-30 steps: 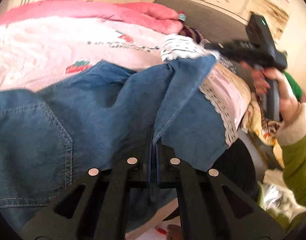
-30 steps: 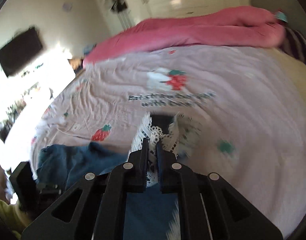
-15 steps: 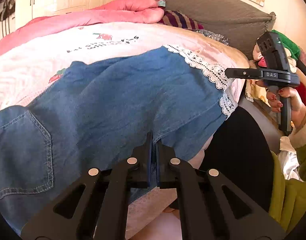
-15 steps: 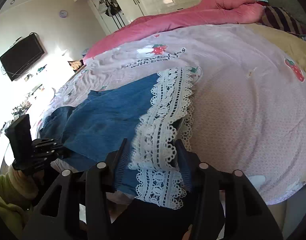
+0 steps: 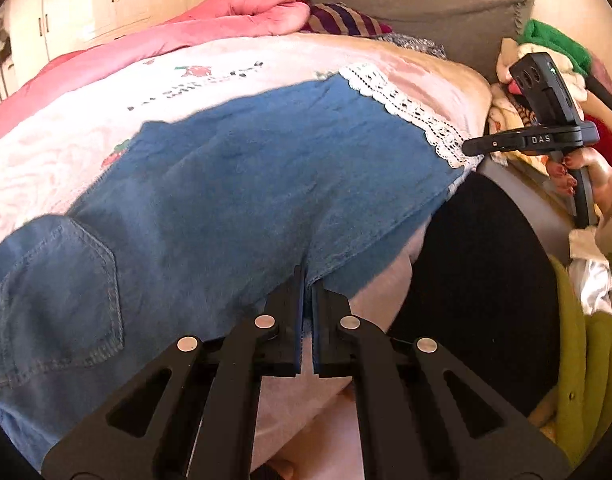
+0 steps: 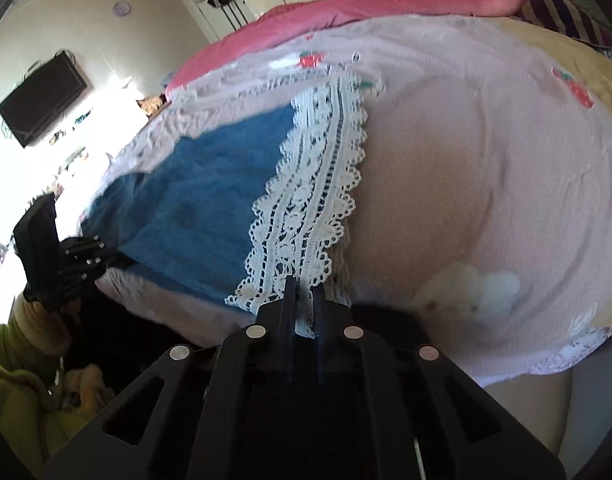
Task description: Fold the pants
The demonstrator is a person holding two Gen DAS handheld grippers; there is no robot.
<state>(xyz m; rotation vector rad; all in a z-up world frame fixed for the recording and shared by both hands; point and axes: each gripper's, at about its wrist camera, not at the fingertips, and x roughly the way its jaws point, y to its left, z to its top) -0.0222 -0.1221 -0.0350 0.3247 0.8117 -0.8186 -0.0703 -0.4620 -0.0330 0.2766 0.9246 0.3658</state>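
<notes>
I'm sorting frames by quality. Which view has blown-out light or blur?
Right wrist view: the window side at left is blown out white, and the lace hem is slightly smeared by motion. Left wrist view: evenly lit and sharper, with the jeans bowed by the fisheye.

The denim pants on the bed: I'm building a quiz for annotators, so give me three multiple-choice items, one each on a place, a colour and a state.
1. Where does the left gripper hold the pants?
A. near long edge
B. back pocket
C. lace hem

2. What colour is the lace trim?
A. pink
B. white
C. black

3. How do the pants lie?
A. rolled up
B. hanging
C. spread flat on the bed

A: fingers close on the denim edge.
B: white lace borders the hem, where the right gripper grips.
C: the fabric lies open across the sheet.
</notes>
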